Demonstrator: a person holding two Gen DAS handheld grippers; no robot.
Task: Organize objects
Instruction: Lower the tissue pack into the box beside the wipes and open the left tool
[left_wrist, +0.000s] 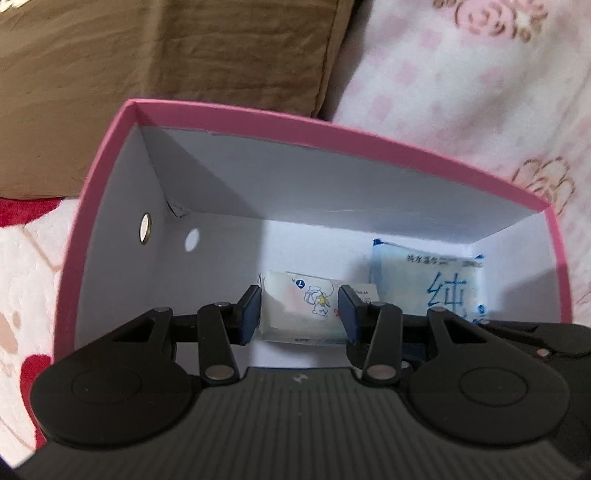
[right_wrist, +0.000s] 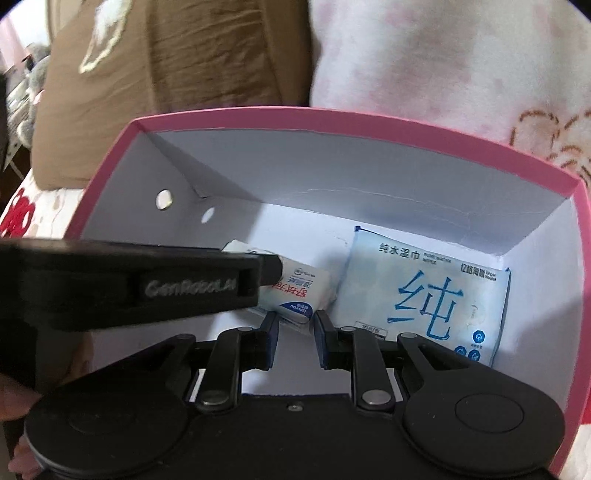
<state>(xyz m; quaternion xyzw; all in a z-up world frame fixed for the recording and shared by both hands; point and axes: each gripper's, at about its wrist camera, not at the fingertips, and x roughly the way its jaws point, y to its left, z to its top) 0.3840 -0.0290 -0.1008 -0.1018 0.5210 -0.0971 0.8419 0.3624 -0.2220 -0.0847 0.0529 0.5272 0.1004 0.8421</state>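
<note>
the pink box (right_wrist: 354, 127) is serving as landmark. the left gripper (left_wrist: 301, 310) is reaching inside it, gripping the small tissue pack (left_wrist: 295, 306) for placing on the box floor. just right of it, the wipes pack (right_wrist: 428, 295), reading "pure water wipes", is lying flat. the right gripper (right_wrist: 295, 339) is hanging clenched, gripping nothing; "genrobot.ai" is showing on the left tool.
</note>
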